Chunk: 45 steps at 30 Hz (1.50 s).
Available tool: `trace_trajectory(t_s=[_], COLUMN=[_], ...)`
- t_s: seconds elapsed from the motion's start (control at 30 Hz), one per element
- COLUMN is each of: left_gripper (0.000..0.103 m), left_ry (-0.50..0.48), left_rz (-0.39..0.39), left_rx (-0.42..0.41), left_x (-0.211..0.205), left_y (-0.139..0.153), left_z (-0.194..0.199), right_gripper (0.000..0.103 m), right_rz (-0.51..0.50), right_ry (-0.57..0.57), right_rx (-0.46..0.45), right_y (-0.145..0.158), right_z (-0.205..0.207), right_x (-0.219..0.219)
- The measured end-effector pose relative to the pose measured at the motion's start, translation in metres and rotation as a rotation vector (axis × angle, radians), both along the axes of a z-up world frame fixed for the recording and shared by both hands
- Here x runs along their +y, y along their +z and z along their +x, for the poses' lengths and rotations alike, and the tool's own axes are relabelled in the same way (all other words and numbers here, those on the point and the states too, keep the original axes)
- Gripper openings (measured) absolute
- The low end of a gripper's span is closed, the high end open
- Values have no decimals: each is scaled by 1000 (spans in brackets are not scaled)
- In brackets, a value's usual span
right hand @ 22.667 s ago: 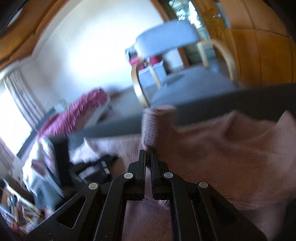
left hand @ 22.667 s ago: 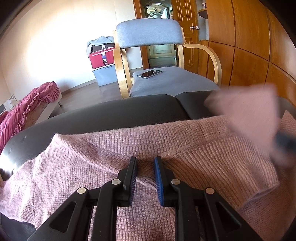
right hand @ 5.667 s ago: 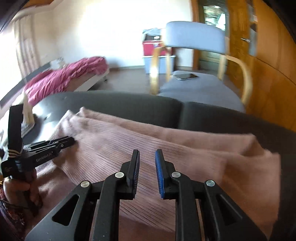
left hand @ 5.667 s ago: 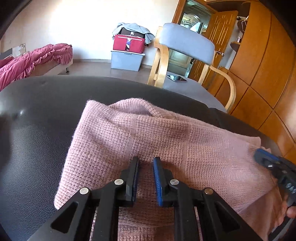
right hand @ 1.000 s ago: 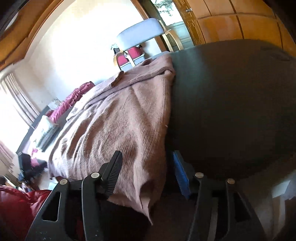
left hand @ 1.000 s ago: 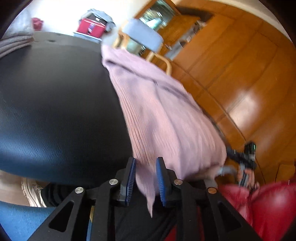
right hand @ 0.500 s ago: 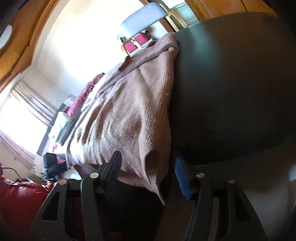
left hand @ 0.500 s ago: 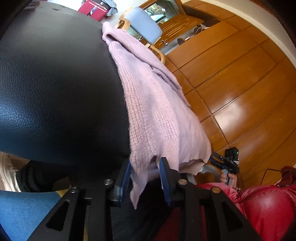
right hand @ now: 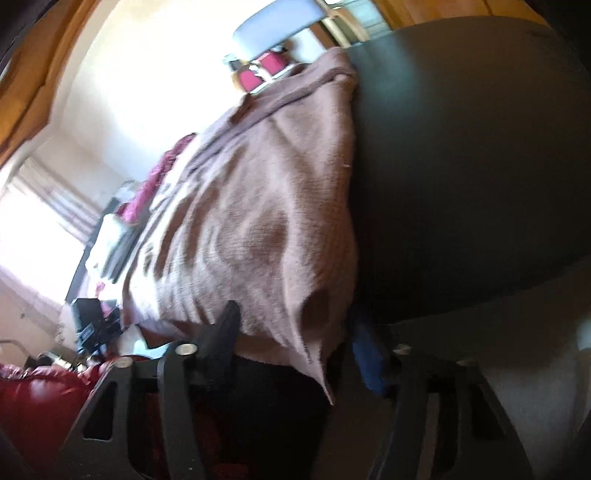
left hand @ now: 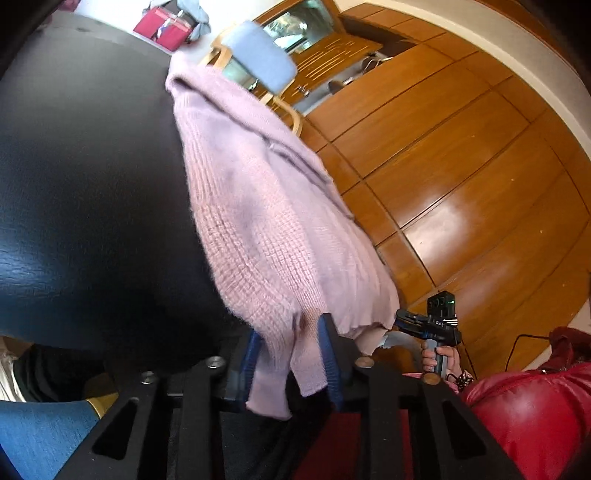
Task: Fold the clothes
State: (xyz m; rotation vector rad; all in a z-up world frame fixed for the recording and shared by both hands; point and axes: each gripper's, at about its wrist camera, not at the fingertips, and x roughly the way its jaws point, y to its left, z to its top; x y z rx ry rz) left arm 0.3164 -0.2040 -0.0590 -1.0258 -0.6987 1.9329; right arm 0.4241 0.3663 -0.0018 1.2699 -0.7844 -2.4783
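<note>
I am looking into a lived-in room of a home, part bedroom and part sitting room. Warm wooden wall panels (left hand: pixel 461 155) curve round one side, with a wooden door (left hand: pixel 332 48) set among them. A wooden armchair (left hand: pixel 258 62) with grey padding stands past the black leather surface (left hand: pixel 81 192) in front of me. Against the pale wall sits a red storage box (left hand: pixel 162 27) with clothes heaped on top. From my right camera I see a bright window (right hand: pixel 33 221) with curtains and rumpled magenta bedding (right hand: pixel 147 184) beside it. A glossy red cushion (left hand: pixel 524 413) fills the near corner.
</note>
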Motion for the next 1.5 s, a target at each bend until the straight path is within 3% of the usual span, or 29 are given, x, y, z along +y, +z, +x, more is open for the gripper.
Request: trace_trajectory(t_s=[0.1, 0.33, 0.5, 0.6, 0.67, 0.7, 0.73, 0.8, 0.87, 0.97, 1.13, 1.3, 1.5], left_gripper=[25, 28, 34, 34, 29, 16, 8, 8, 8, 7, 7, 6, 6], left_ry=[-11, 25, 2, -9, -6, 6, 16, 20, 19, 9, 37, 68, 41], left_rz=[2, 37, 35, 33, 33, 9, -18, -59, -86, -84, 2, 125, 257], left_rx=[-3, -29, -31, -31, -42, -47, -46, -12, 29, 88, 140, 190, 261], left_x=[6, -9, 0, 0, 0, -1, -2, 2, 6, 8, -6, -18, -14], left_y=[0, 2, 2, 3, 2, 1, 2, 7, 15, 29, 42, 55, 82], left_z=[-3, -7, -9, -9, -11, -12, -12, -9, -5, 0, -1, -2, 0], right_gripper=[42, 42, 43, 43, 43, 42, 40, 23, 12, 11, 11, 11, 10], right_rz=[35, -60, -21, -110, -129, -137, -137, -124, -116, -101, -200, -322, -352], right_ry=[-20, -24, 51, 73, 75, 75, 76, 90, 109, 130, 131, 151, 189], right_rx=[-17, -34, -113, -120, -132, -137, -137, -135, -126, -99, -14, 151, 331], right_y=[-1, -11, -21, -32, -38, -40, -41, -39, -36, -28, -15, 10, 45], right_z=[2, -1, -12, -21, -25, -27, -27, -27, -25, -23, -19, -15, -3], right_x=[-3, 6, -7, -12, -13, -14, -14, -15, -19, -23, -19, -17, -9])
